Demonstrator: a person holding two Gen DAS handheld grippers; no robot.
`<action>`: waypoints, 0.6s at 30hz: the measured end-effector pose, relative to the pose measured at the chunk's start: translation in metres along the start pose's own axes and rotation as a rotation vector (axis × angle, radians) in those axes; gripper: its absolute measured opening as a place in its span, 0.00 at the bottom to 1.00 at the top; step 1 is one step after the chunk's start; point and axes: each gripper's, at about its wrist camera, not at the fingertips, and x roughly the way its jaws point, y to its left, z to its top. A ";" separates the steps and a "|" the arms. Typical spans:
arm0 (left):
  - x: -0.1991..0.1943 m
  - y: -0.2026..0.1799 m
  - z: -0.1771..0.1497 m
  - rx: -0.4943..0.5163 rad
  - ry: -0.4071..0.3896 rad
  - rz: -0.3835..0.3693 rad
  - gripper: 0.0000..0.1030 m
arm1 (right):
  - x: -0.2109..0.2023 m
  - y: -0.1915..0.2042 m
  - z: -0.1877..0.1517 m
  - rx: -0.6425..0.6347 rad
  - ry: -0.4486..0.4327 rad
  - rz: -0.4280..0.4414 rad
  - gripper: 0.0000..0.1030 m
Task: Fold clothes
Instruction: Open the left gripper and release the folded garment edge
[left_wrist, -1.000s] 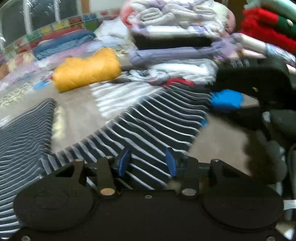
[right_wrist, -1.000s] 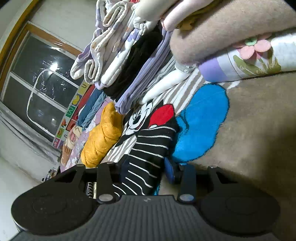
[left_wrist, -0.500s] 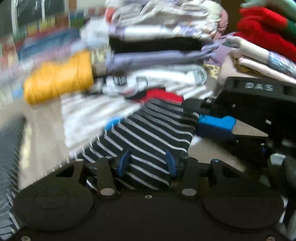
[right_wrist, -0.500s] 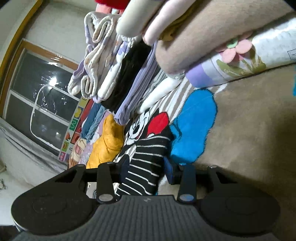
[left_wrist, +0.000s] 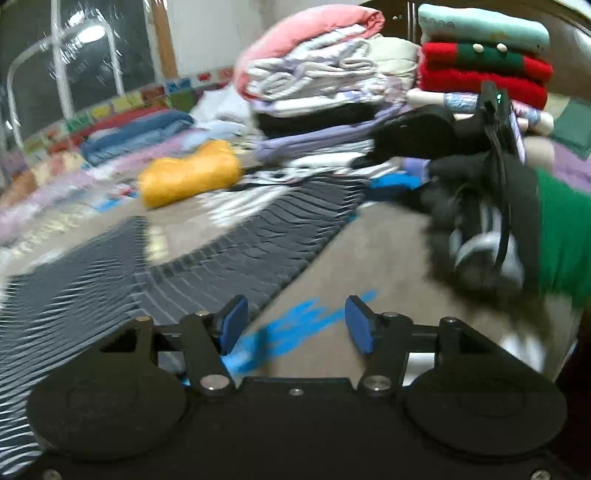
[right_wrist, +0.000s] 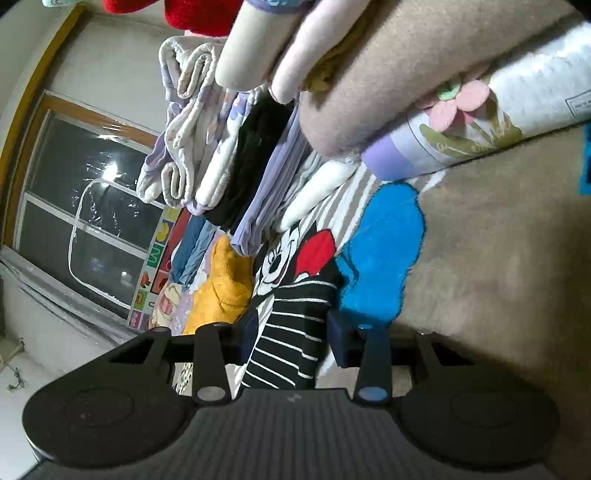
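Striped garment (left_wrist: 236, 236) — dark with thin white stripes, lying stretched over the tan blanket (left_wrist: 369, 258), running from ahead-left of the left gripper (left_wrist: 295, 325) to the right gripper (right_wrist: 291, 332). Its far end sits between the right gripper's blue pads (right_wrist: 338, 339), which are closed onto the fabric. The left gripper's jaws have just been opening and now stand apart with nothing between them; the garment's edge lies just left of its left pad. Blue patch (right_wrist: 380, 254) on the blanket lies just ahead-right of the right gripper. Mustard bundle (left_wrist: 188, 177) lies beyond the garment, ahead-left. Folded stacks (left_wrist: 317, 85) — farther ahead of both grippers.
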 end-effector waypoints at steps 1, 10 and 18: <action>-0.001 0.009 -0.003 -0.021 0.005 0.022 0.57 | 0.000 0.000 0.000 -0.003 0.003 0.001 0.40; 0.016 0.060 -0.024 -0.122 0.114 0.039 0.71 | -0.003 0.013 -0.013 -0.113 0.025 -0.033 0.44; 0.018 0.015 -0.021 0.112 0.089 0.082 0.71 | -0.022 0.022 -0.027 -0.190 0.068 0.002 0.49</action>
